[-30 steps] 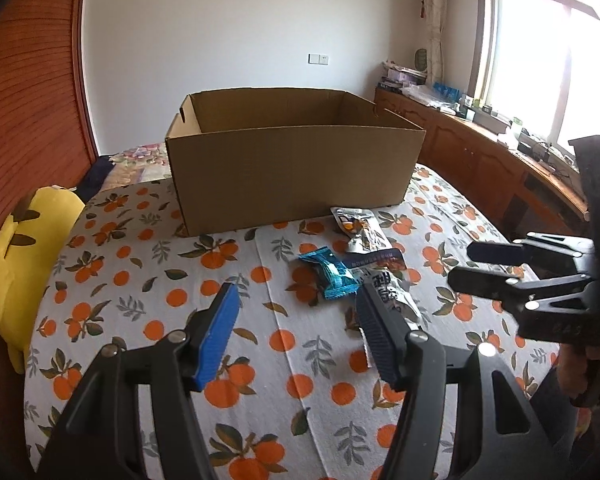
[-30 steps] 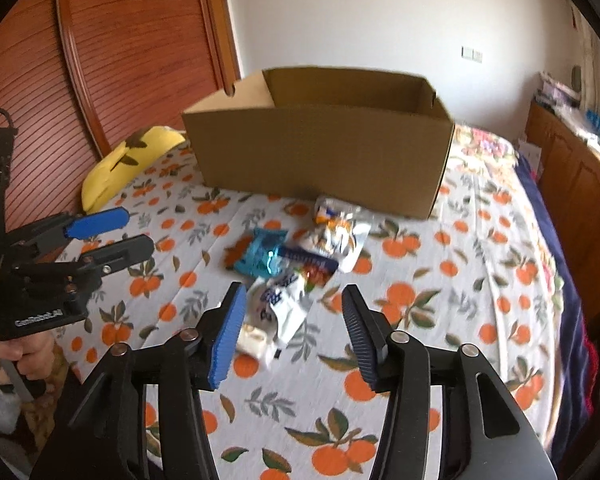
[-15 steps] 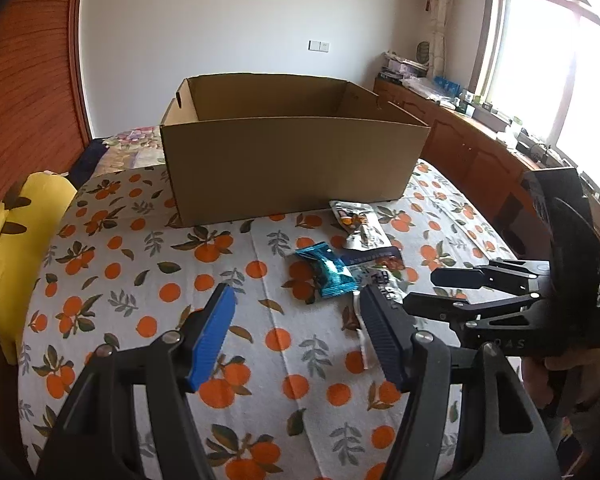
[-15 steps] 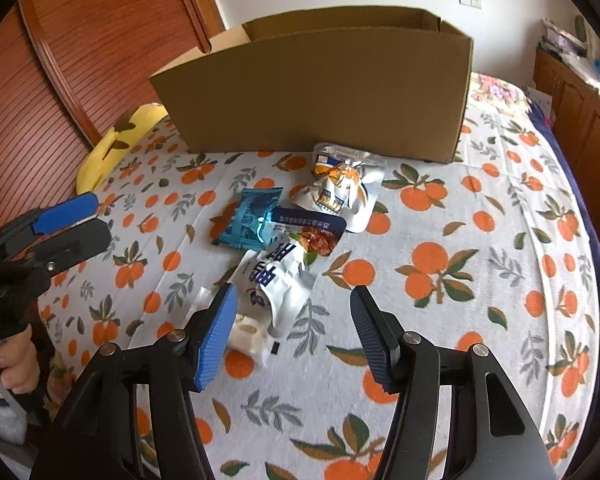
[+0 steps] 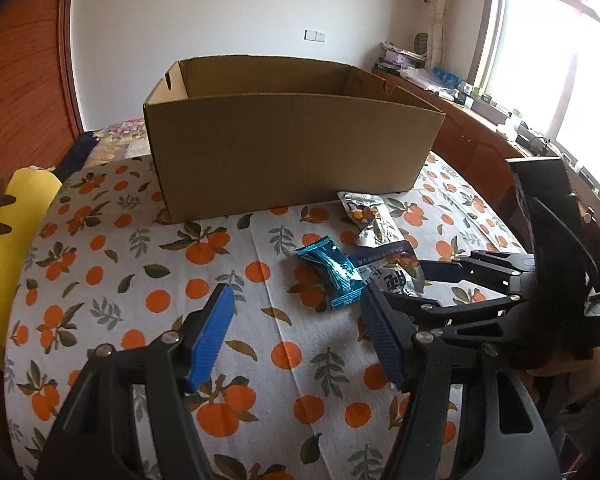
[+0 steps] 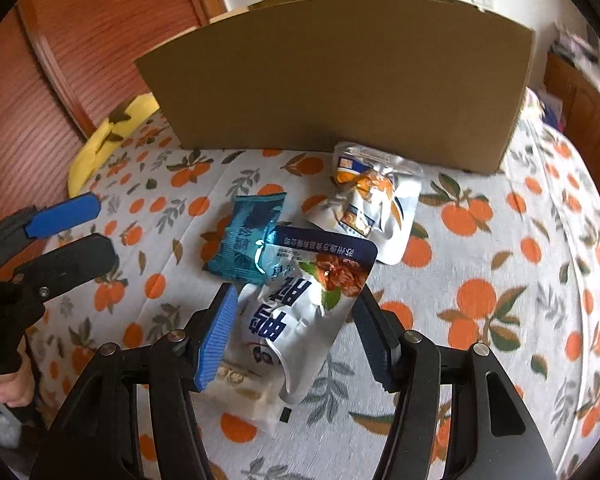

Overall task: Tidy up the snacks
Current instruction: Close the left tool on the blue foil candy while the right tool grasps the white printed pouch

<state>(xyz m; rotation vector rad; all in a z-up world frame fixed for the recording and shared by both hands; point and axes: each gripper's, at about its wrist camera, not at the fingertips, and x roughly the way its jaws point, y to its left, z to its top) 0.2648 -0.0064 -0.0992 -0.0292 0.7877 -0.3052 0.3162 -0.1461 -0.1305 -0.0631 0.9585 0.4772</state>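
Observation:
An open cardboard box (image 5: 292,152) (image 6: 340,88) stands at the back of the orange-print tablecloth (image 5: 140,280). In front of it lie a teal packet (image 5: 332,276) (image 6: 252,240), a silver-and-orange pouch (image 5: 370,220) (image 6: 372,208) and a white-and-blue bag (image 5: 392,268) (image 6: 300,312) that partly covers a pale packet (image 6: 244,392). My right gripper (image 6: 296,332) (image 5: 412,286) is open, low over the white-and-blue bag, with the bag between its pads and no squeeze visible. My left gripper (image 5: 298,332) (image 6: 72,236) is open and empty, just left of the teal packet.
A yellow plush toy (image 5: 4,240) (image 6: 108,136) lies at the cloth's left edge beside a wooden wardrobe (image 6: 80,40). A cluttered wooden sideboard (image 5: 480,140) runs under the window on the right. A person's hand (image 6: 8,388) holds the left gripper.
Both grippers moved forward and down toward the snacks. The right one now straddles the white-and-blue bag, and the box looms larger in its view.

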